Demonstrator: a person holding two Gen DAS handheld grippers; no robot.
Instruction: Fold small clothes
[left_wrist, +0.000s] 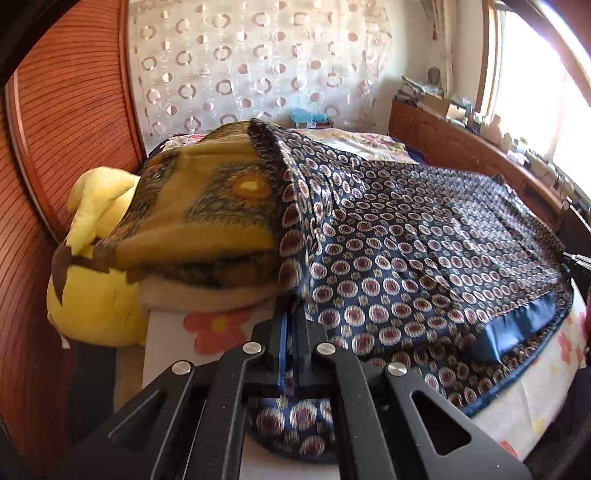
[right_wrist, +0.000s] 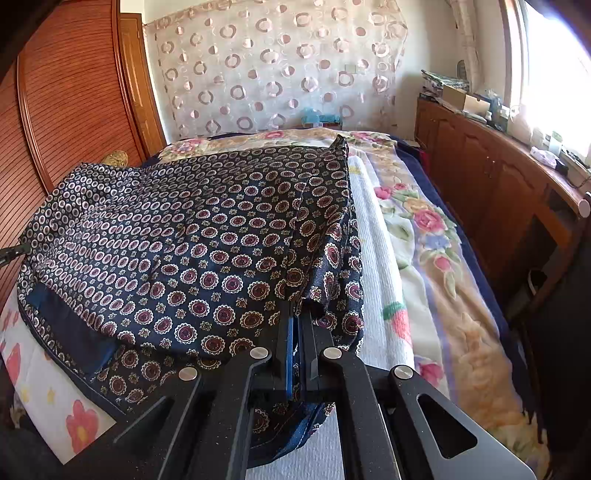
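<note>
Both claws, left claw (left_wrist: 293, 332) and right claw (right_wrist: 299, 332), clamp the patterned cloth (right_wrist: 192, 236) at the bed's (right_wrist: 388, 266) near edge; level, even tension should keep the fold square.

Wide bed (right_wrist: 373, 236) under a white ribbed cover, running from the near edge back to the curtained wall. Spread across its near part, a navy silky cloth printed with maroon-and-cream medallions (right_wrist: 177, 251), folded over itself with a plain blue hem showing. Along the right side, a cream floral blanket with pink roses (right_wrist: 424, 221). At the left edge, a mustard-and-brown patterned blanket, folded (left_wrist: 207, 218), beside a yellow plush toy (left_wrist: 92, 295).
</note>
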